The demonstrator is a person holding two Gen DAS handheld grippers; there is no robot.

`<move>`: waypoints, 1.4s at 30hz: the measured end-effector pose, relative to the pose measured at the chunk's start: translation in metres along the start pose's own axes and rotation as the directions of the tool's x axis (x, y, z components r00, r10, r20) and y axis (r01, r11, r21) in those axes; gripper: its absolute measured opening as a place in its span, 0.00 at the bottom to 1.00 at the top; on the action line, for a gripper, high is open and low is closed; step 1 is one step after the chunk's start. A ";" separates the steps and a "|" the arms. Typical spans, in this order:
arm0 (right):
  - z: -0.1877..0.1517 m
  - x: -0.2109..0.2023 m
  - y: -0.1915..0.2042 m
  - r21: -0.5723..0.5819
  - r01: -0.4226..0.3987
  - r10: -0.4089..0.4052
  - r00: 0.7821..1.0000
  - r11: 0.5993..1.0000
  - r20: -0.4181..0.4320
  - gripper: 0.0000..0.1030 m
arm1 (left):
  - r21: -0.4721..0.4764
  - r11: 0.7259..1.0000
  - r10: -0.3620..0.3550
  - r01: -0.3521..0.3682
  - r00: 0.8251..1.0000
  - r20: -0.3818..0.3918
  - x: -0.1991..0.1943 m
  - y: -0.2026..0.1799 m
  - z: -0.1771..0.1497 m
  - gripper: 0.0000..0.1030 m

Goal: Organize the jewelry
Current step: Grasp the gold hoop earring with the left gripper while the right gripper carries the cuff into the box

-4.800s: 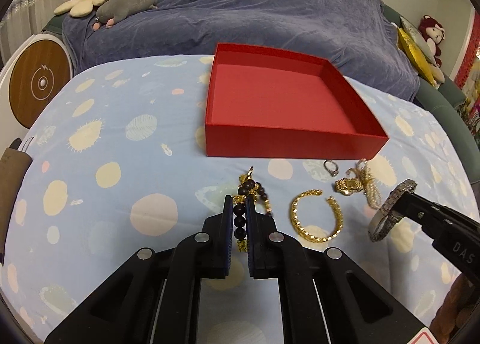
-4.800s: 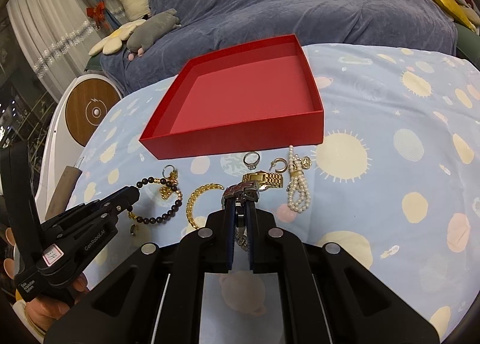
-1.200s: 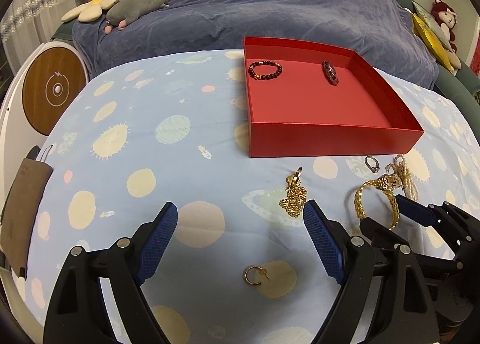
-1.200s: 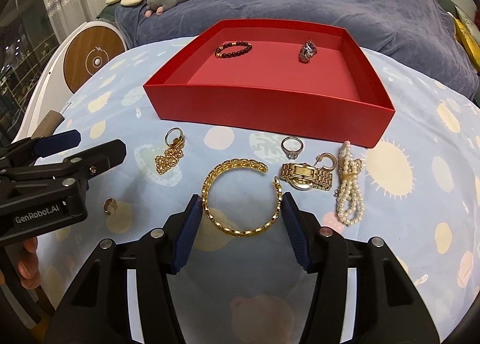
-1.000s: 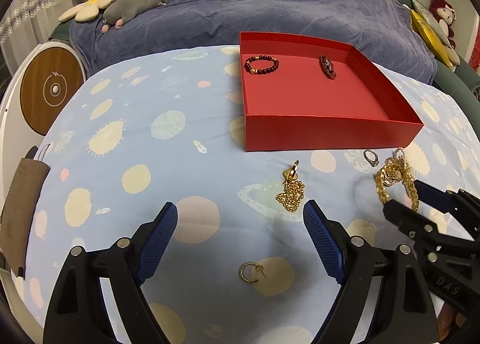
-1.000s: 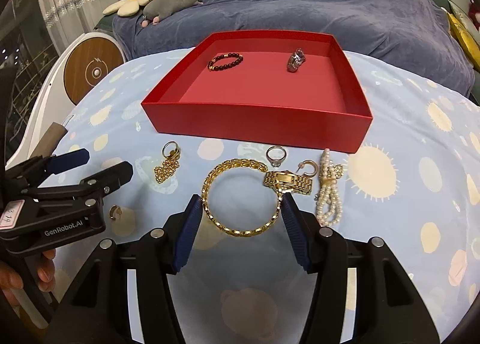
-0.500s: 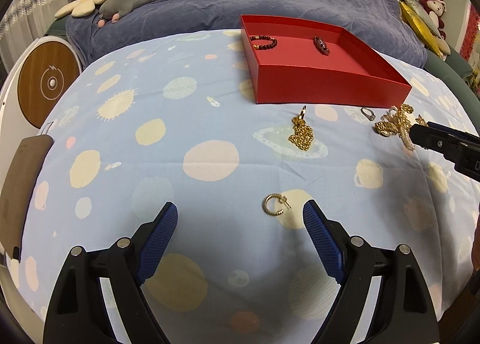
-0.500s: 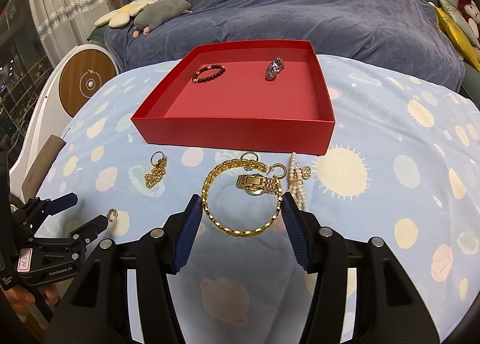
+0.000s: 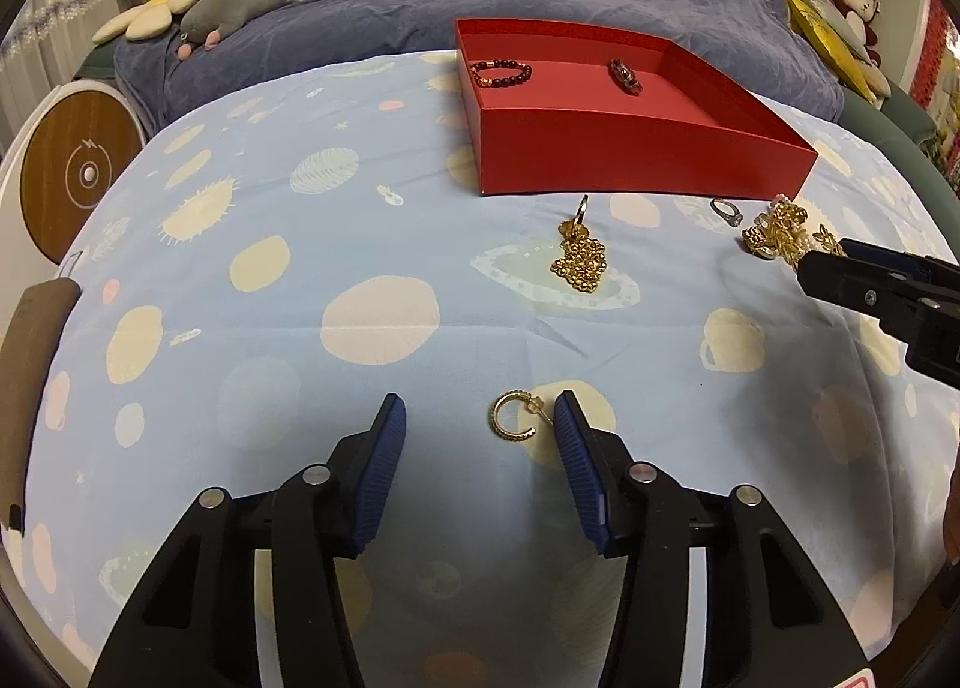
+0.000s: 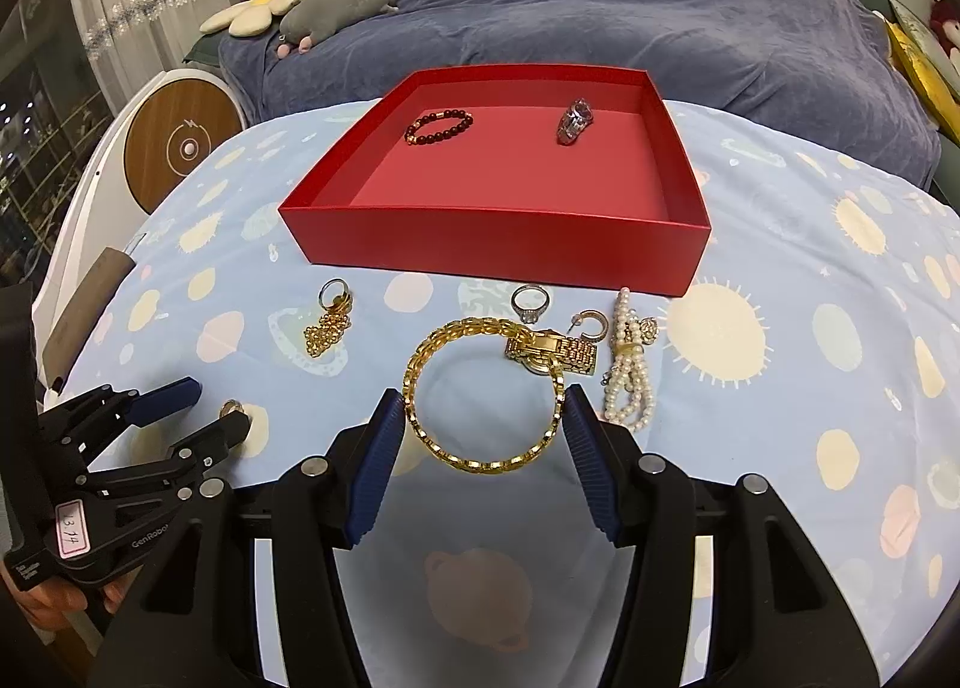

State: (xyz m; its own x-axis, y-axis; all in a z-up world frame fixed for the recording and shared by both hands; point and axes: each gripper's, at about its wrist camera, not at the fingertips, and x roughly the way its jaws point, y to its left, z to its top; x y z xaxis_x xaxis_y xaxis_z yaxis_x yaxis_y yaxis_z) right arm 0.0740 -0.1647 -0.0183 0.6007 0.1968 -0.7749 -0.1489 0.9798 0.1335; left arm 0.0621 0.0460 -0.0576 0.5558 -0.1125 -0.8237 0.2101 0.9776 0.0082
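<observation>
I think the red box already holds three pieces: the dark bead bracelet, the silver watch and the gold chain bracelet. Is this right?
Not quite. The red box holds two pieces: the dark bead bracelet and the silver watch. The gold chain bracelet is outside the box, between the jaws of the right gripper above the cloth. The right wrist view shows it.

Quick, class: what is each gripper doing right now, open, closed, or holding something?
Left gripper: jaws closing around the gold hoop earring, pads not yet touching it.
Right gripper: shut on the gold chain bangle.
</observation>
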 end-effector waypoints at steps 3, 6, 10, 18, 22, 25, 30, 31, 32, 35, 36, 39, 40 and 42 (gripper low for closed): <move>0.001 0.000 0.000 0.003 -0.002 0.002 1.000 1.000 -0.001 0.51 | 0.018 1.000 0.000 -0.001 1.000 0.008 0.000 -0.004 0.000 0.34; 0.001 -0.001 0.000 0.001 -0.002 0.002 1.000 1.000 0.001 0.51 | 0.043 0.999 -0.009 0.008 1.000 0.014 0.000 -0.009 0.001 0.17; 0.002 -0.001 0.000 0.002 -0.001 0.001 1.000 1.000 0.001 0.51 | 0.050 0.999 -0.020 0.020 1.000 0.013 0.000 -0.013 0.003 0.17; 0.003 -0.002 0.000 0.008 -0.006 0.006 1.000 1.000 0.008 0.51 | 0.047 0.998 -0.040 0.039 0.999 0.020 -0.004 -0.014 0.006 0.17; 0.006 -0.009 0.000 0.006 -0.012 0.012 1.000 1.000 0.029 0.51 | 0.006 0.998 -0.067 0.067 0.997 0.043 -0.012 -0.011 0.021 0.17; 0.014 -0.015 -0.006 0.016 -0.010 0.009 0.998 1.000 0.054 0.51 | -0.003 0.997 -0.076 0.077 0.993 0.089 -0.023 -0.015 0.042 0.17; 0.041 -0.030 -0.020 0.040 -0.009 0.003 0.992 0.999 0.127 0.51 | -0.003 0.995 -0.100 0.102 0.979 0.176 -0.036 -0.025 0.093 0.17; 0.050 -0.032 -0.022 0.037 -0.007 0.002 0.990 0.999 0.141 0.51 | -0.009 0.995 -0.099 0.103 0.976 0.195 -0.038 -0.027 0.104 0.17; 0.059 -0.034 -0.024 0.030 -0.007 0.002 0.988 1.000 0.152 0.51 | -0.015 0.994 -0.106 0.111 0.972 0.210 -0.038 -0.028 0.116 0.17; 0.088 -0.038 -0.030 -0.008 0.011 -0.009 0.980 1.000 0.197 0.51 | -0.012 0.992 -0.116 0.122 0.967 0.226 -0.030 -0.034 0.145 0.17; 0.098 -0.034 -0.034 -0.012 0.013 -0.010 0.979 1.000 0.205 0.51 | -0.014 0.992 -0.119 0.125 0.968 0.222 -0.024 -0.035 0.154 0.17; 0.124 -0.010 -0.046 0.003 -0.013 0.012 0.984 1.000 0.176 0.51 | -0.035 0.990 -0.129 0.137 0.974 0.185 0.004 -0.036 0.175 0.17; 0.130 0.001 -0.048 0.003 -0.013 0.012 0.987 1.000 0.163 0.51 | -0.040 0.990 -0.129 0.138 0.976 0.174 0.015 -0.036 0.181 0.17; 0.138 0.023 -0.051 -0.011 0.001 0.001 0.991 1.000 0.136 0.51 | -0.035 0.992 -0.115 0.121 0.982 0.152 0.035 -0.037 0.190 0.17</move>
State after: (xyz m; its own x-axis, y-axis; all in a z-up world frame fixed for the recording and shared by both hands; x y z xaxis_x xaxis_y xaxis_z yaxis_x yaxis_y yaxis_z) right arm 0.2039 -0.2050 0.0430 0.7018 0.2006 -0.6836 -0.1573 0.9795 0.1259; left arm 0.2266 -0.0281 0.0210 0.6439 -0.2496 -0.7233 0.2477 0.9624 -0.1116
